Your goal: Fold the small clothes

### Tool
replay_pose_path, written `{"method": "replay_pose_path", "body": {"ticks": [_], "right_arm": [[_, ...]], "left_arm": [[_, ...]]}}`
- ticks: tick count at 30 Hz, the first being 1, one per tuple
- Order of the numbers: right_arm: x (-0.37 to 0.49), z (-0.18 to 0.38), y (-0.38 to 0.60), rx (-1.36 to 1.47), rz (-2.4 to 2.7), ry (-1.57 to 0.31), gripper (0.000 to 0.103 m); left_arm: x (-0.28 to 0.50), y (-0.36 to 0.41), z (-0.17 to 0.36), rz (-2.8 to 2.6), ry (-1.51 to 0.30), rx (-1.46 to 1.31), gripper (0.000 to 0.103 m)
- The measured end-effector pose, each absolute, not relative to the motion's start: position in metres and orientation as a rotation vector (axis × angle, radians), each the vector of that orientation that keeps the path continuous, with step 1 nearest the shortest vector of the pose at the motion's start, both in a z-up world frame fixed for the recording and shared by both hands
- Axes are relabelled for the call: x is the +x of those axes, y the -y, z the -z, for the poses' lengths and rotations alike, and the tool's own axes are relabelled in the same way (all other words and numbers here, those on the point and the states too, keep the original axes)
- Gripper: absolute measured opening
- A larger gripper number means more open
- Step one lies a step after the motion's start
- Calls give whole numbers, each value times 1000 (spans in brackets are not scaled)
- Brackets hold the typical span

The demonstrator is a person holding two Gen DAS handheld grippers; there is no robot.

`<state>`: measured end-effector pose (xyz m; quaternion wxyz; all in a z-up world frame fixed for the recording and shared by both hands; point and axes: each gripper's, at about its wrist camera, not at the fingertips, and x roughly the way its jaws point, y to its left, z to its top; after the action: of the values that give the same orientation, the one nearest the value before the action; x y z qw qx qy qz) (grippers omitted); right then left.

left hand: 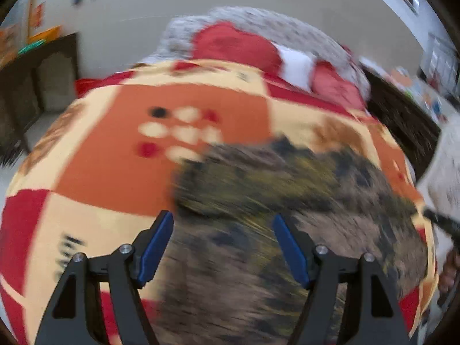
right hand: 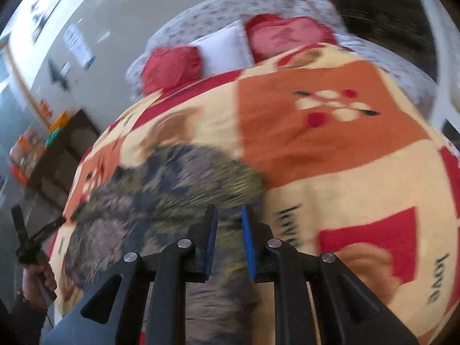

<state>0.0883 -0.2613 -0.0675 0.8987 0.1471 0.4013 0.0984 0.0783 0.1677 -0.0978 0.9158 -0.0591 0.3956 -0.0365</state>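
Note:
A small camouflage-patterned garment (left hand: 273,207) in brown, olive and black lies on a bed covered by an orange, cream and red blanket (left hand: 115,166). Both views are motion-blurred. My left gripper (left hand: 222,221) is open, its blue-padded fingers wide apart just above the garment's near part. In the right wrist view the garment (right hand: 149,201) lies left of centre. My right gripper (right hand: 228,215) has its pads a narrow gap apart over the garment's right edge; whether cloth is pinched between them is unclear.
Red pillows (left hand: 235,43) and a white pillow (left hand: 296,66) lie at the head of the bed on a grey floral quilt (right hand: 224,8). Dark wooden furniture (left hand: 37,86) stands left of the bed. The left gripper and the hand holding it show at the right wrist view's left edge (right hand: 31,244).

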Motion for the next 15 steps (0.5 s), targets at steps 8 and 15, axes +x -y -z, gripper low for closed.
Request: {"method": "replay_pose_path", "body": {"ticks": [8, 15], "right_arm": [[94, 124, 189, 87, -180, -860, 26], [89, 132, 211, 217, -265, -796, 26]], "left_arm": [[84, -123, 143, -17, -859, -31, 83], [88, -129, 151, -39, -862, -38, 92]]}}
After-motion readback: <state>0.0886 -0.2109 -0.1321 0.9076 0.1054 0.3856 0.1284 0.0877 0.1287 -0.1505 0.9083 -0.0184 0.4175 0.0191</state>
